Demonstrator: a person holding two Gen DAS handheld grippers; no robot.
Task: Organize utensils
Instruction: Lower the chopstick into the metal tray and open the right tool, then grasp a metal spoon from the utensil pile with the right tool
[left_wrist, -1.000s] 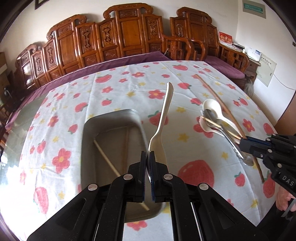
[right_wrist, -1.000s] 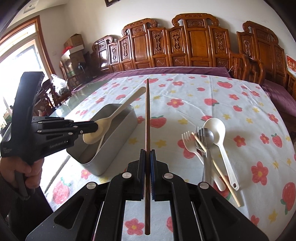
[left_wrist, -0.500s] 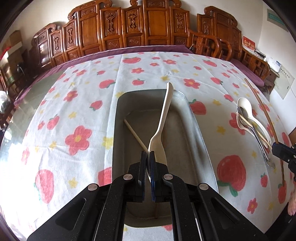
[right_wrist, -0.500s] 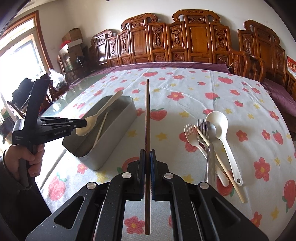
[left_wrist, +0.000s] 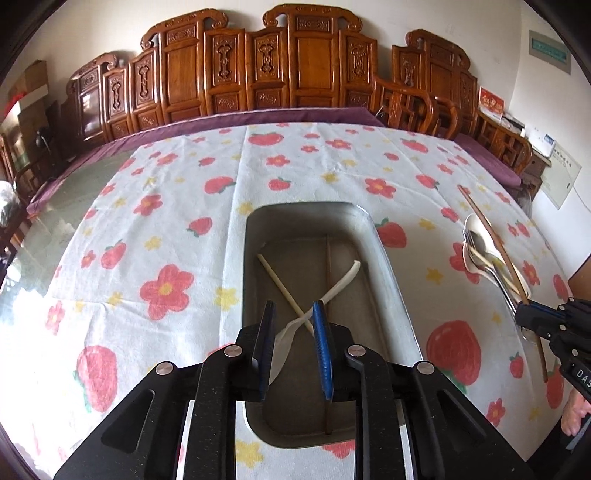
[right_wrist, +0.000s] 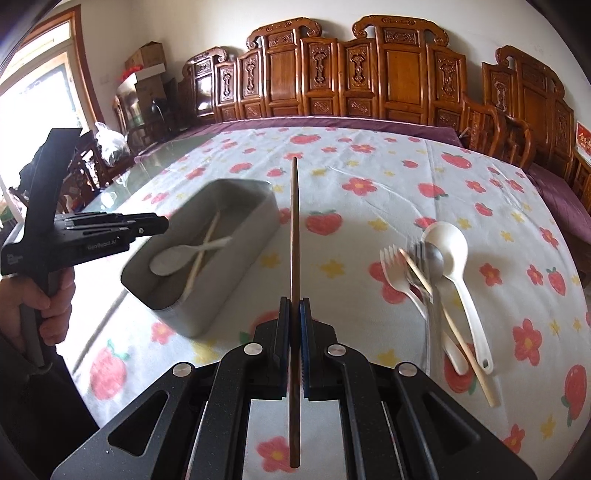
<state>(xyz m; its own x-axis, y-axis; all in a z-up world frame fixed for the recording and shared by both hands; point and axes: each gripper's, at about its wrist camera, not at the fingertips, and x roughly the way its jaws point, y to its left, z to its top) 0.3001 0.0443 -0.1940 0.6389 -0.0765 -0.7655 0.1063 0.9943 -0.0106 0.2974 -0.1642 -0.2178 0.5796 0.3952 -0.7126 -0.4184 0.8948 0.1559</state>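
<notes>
My left gripper (left_wrist: 293, 306) hovers over the grey metal tray (left_wrist: 251, 258), its jaws opening. The white spoon (left_wrist: 332, 291) is free of the pads and lies in the tray across a pale chopstick (left_wrist: 275, 275), beside a dark chopstick (left_wrist: 328, 266). In the right wrist view the spoon (right_wrist: 170, 258) looks blurred inside the tray (right_wrist: 236, 273), below the left gripper (right_wrist: 166, 223). My right gripper (right_wrist: 294, 302) is shut on a long dark brown chopstick (right_wrist: 294, 221), held above the cloth between the tray and the utensil pile.
A pile on the flowered tablecloth (right_wrist: 362, 177) to the right holds a white spoon (right_wrist: 447, 243), a white fork (right_wrist: 395, 269), metal cutlery (right_wrist: 432, 258) and a pale chopstick (right_wrist: 454, 332). Carved wooden chairs (right_wrist: 402, 74) line the far side of the table.
The left gripper moved over the tray and opened; the white spoon dropped out of it into the tray. The right gripper, still holding the dark chopstick, shifted slightly.
</notes>
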